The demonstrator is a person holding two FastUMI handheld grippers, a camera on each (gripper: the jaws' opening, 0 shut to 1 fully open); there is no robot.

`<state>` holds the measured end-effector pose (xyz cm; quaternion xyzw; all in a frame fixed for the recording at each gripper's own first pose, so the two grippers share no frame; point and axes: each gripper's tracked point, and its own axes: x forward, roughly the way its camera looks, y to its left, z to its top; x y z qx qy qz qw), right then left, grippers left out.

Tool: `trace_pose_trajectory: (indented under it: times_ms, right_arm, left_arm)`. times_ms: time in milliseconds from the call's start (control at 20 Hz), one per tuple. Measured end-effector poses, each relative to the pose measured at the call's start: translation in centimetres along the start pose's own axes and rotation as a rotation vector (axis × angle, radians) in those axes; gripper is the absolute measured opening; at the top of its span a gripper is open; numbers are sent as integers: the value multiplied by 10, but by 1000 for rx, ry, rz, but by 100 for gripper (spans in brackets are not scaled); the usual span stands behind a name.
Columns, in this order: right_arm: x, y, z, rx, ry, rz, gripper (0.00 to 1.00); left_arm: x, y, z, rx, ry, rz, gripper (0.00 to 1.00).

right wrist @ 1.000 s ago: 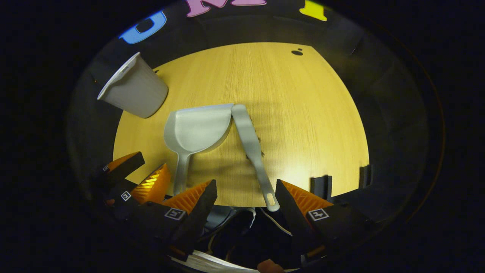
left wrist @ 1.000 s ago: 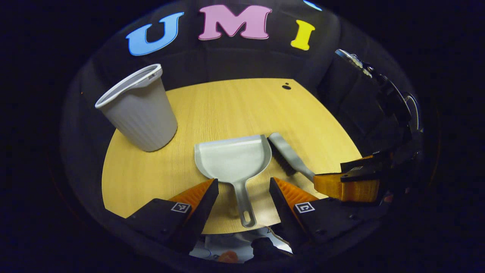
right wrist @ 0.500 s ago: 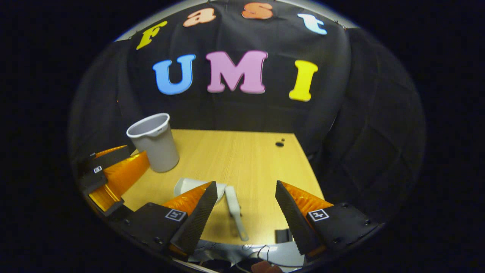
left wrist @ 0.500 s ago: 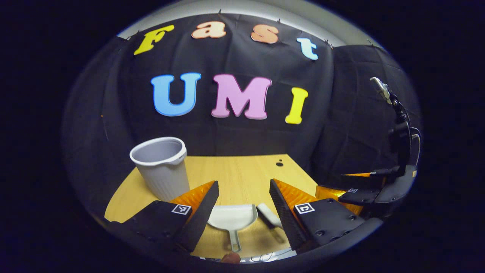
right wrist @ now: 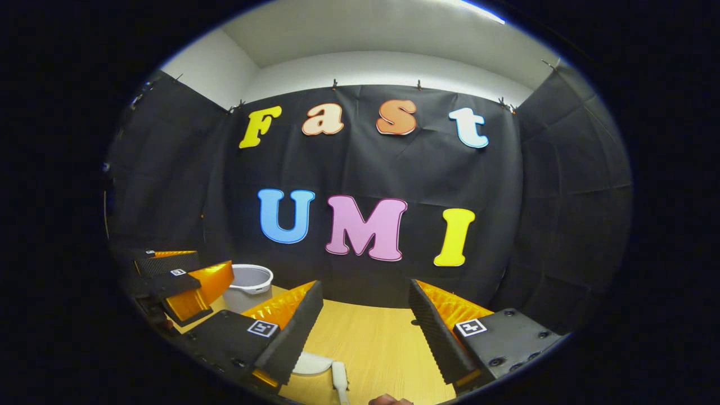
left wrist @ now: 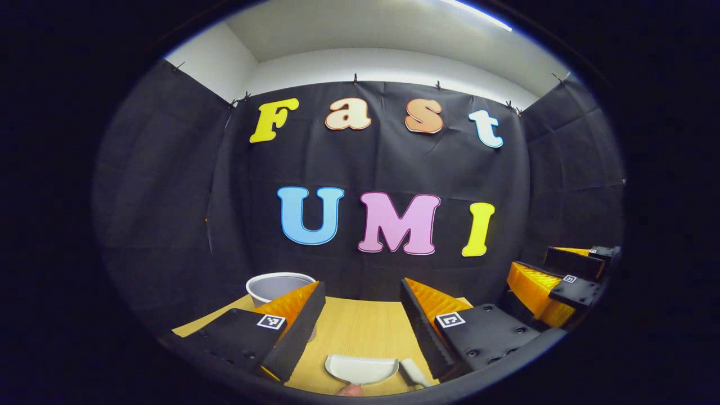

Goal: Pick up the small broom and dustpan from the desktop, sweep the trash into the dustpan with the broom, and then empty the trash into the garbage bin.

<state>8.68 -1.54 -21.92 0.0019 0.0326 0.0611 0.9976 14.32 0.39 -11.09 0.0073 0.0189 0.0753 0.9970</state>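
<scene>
Now higher: dustpan (left wrist: 361,368) lower in view.

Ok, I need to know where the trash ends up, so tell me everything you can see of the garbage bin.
The garbage bin is a light grey, plastic-looking round container with a paler rolled rim. It stands upright and open-topped at the far left of the wooden desktop, close to the black cloth wall. In the left gripper view, the left gripper's finger hides most of the bin's body. Its inside looks plain grey; whether anything lies in it cannot be told.
</scene>
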Motion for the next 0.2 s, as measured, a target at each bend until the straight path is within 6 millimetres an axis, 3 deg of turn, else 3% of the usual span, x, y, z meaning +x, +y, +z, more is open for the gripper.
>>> trace_pose_trajectory:
  times_ms: [200]
  right_arm:
    - [2, 2, 5, -11, -11, -36, 98]
  left_arm:
    - [2, -2, 2, 40, -12, -5, 80]
